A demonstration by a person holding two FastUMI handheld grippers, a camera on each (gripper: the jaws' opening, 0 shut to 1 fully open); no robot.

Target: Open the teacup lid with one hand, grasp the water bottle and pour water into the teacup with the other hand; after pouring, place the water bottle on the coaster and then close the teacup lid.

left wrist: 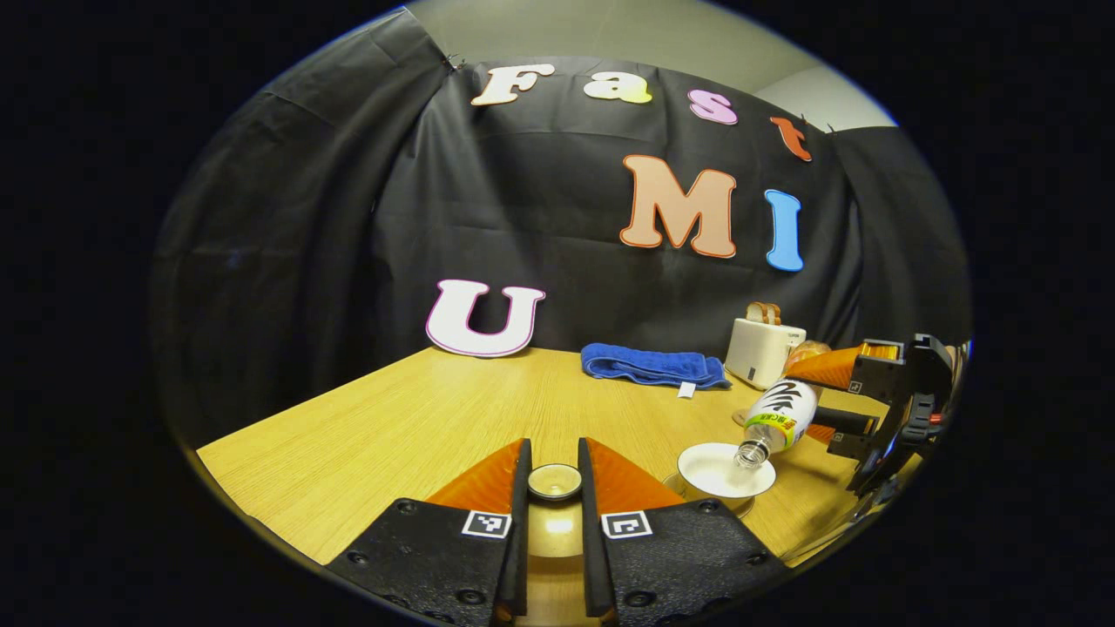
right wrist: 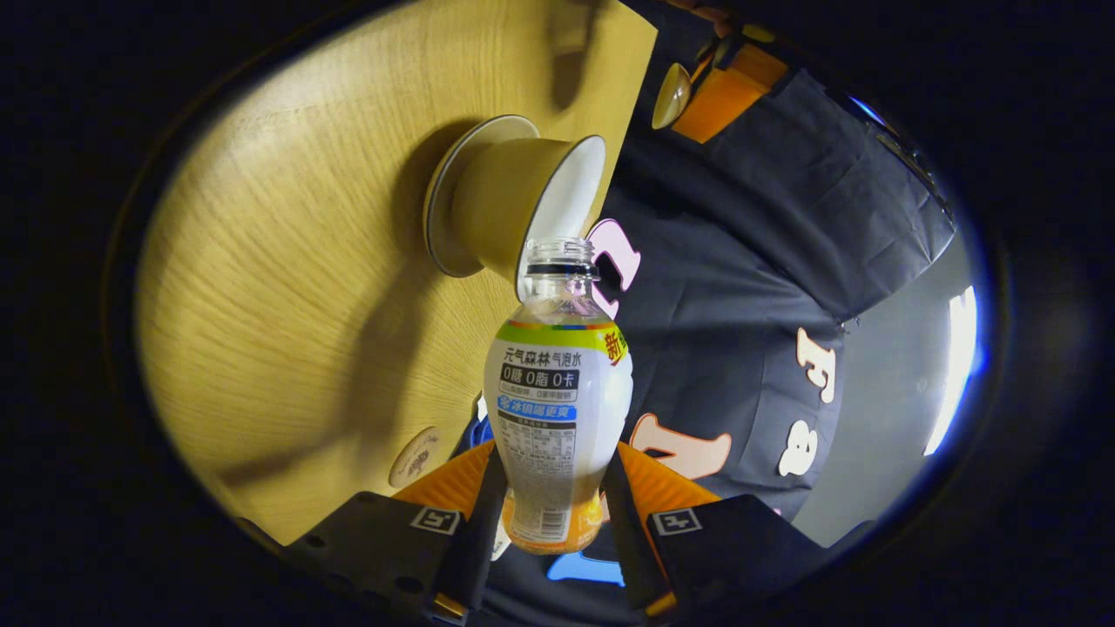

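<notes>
— Pouring is what the water bottle (right wrist: 557, 409) is set for: it lies tipped, its uncapped mouth right over the rim of the teacup (right wrist: 514, 205).

— And where does the cup stand?

— On its saucer (right wrist: 449, 196) on the wooden table (right wrist: 287, 287). In the left gripper view the teacup (left wrist: 726, 470) sits near the table's front edge, with the bottle (left wrist: 781, 416) slanting down into it from the right.

— What has the bottle?

— The right gripper (right wrist: 557, 488), its two fingers clamped on the lower body from either side. From the left gripper view you see that same gripper (left wrist: 849, 405) at the far right, with the bottle in it.

— And the lid?

— The teacup lid (left wrist: 555, 482) is off the cup, pinched by its knob between the left gripper (left wrist: 555, 475) fingers, just left of the cup and apart from it.

— Anything else about?

— A round coaster (right wrist: 414, 455) lies on the table near the bottle's base. Further back, a folded blue towel (left wrist: 653, 366), and beside it a white toaster (left wrist: 764, 350) with bread in its slot, against the black cloth wall.
</notes>
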